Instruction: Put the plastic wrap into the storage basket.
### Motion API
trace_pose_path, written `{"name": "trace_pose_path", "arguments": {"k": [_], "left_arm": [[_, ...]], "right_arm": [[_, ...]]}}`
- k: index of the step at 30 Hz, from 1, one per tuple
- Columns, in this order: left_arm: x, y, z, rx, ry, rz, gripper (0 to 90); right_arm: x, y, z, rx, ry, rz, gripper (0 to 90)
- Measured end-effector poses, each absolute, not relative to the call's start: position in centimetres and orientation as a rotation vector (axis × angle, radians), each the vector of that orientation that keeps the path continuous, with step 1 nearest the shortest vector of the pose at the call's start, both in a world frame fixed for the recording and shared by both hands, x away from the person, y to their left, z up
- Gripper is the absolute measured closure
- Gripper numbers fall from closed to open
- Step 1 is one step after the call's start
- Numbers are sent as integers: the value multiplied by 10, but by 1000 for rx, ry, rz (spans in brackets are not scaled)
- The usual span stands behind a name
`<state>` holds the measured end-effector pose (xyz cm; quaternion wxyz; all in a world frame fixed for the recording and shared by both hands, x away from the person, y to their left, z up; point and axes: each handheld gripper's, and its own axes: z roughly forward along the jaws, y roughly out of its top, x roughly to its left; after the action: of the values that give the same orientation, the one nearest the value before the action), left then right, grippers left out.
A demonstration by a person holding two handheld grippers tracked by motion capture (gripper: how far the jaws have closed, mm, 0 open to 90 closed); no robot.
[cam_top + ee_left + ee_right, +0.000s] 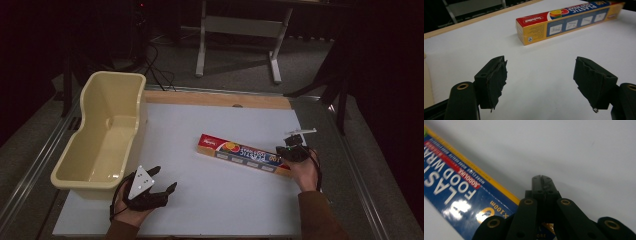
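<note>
A long box of plastic food wrap [243, 155], blue, yellow and red, lies slantwise on the white board, right of the middle. My right gripper [286, 152] is at the box's right end, held from above by a hand. In the right gripper view its jaws [542, 178] stand shut tip to tip with nothing between them, just over the end of the box [454, 187]. My left gripper [164, 178] rests low at the front left, open and empty. In its own view the open jaws [540, 61] face the box [569, 21] across bare board.
A cream plastic tub [117, 100] stands empty along the board's left edge, close to the left gripper. The white board [210, 200] has a wooden strip [215, 99] at its far edge. Metal rails run along both sides; a white desk frame [237, 30] stands on the floor behind.
</note>
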<state>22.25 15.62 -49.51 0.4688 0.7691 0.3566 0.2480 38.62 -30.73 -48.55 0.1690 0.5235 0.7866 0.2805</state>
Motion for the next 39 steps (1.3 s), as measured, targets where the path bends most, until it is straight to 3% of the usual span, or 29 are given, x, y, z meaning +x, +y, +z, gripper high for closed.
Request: {"name": "trace_pose_path", "arguments": {"k": [9, 18, 31, 39], "left_arm": [[223, 157, -495, 1871, 879, 611, 274], [223, 156, -494, 1872, 873, 612, 275], [223, 157, -494, 1871, 872, 612, 275], [223, 157, -494, 1874, 871, 610, 275]], "right_arm": [[348, -311, -487, 1470, 2298, 917, 885], [350, -285, -470, 1141, 2378, 1075, 617], [368, -228, -451, 824, 2604, 961, 394], [381, -213, -452, 707, 2719, 826, 328]]}}
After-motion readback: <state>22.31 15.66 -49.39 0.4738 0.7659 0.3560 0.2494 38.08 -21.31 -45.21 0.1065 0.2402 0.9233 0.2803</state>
